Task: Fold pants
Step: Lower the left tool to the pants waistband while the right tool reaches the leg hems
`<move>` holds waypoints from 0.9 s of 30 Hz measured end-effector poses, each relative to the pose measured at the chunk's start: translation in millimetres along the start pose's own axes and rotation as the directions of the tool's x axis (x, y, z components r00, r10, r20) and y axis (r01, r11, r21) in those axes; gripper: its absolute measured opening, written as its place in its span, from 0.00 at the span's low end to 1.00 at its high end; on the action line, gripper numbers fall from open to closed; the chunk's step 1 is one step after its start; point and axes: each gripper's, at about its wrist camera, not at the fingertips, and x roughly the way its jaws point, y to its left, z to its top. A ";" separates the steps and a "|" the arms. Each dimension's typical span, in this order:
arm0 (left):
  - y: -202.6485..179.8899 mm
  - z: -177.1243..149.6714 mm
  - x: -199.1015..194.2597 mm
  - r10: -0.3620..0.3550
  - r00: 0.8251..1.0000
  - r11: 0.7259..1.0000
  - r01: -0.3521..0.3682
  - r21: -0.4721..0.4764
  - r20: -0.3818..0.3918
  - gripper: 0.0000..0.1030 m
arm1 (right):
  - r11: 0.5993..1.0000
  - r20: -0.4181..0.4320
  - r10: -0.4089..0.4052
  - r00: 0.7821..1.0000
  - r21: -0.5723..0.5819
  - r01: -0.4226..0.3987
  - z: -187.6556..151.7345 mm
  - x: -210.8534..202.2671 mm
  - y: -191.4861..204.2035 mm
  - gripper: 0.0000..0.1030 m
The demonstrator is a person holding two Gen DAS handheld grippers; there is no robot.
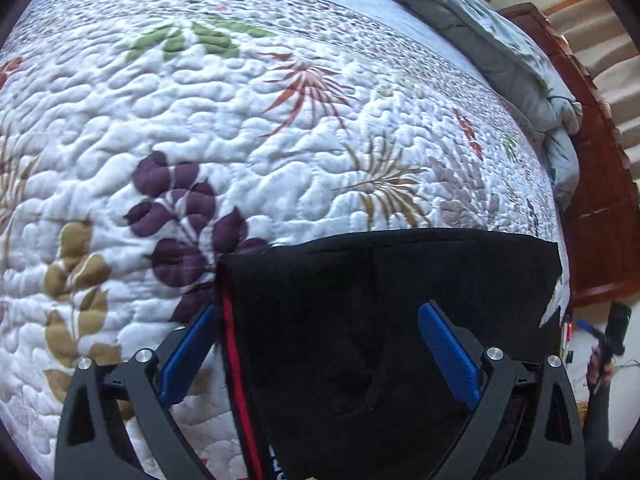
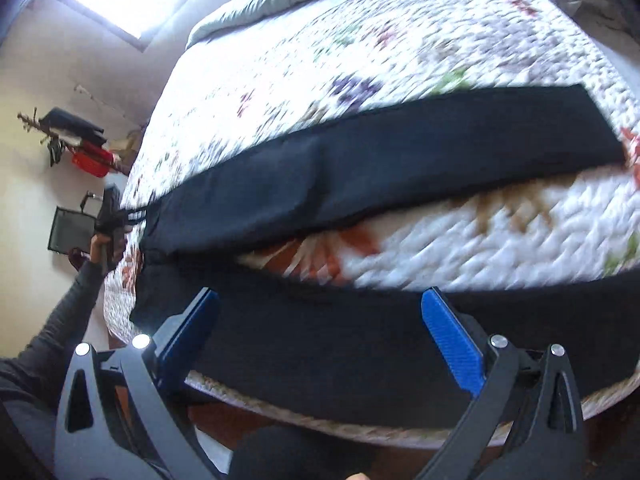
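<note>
Black pants (image 2: pixel 400 152) with a red side stripe (image 1: pixel 236 360) lie spread on a floral quilted bed. In the right wrist view the far leg (image 2: pixel 420 148) runs across the quilt and the near leg (image 2: pixel 340 356) lies along the bed's front edge. My left gripper (image 1: pixel 320 344) is open, its blue pads straddling the pants' waist end (image 1: pixel 380 300) just above the cloth. My right gripper (image 2: pixel 320 336) is open over the near leg. The left gripper also shows in the right wrist view (image 2: pixel 110 216) at the waist end.
The white floral quilt (image 1: pixel 240 120) covers the bed. A bunched grey-blue blanket (image 1: pixel 520 48) lies at the far end. A dark wooden bed frame (image 1: pixel 592 208) borders one side. A wall rack with hung clothes (image 2: pixel 76 140) stands beyond the bed.
</note>
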 end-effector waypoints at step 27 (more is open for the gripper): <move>-24.2 9.5 21.1 0.186 0.982 0.982 -0.186 0.031 -0.017 0.69 | 0.988 -0.152 0.144 0.978 0.079 -0.133 178.8 31.9 -267.2 0.98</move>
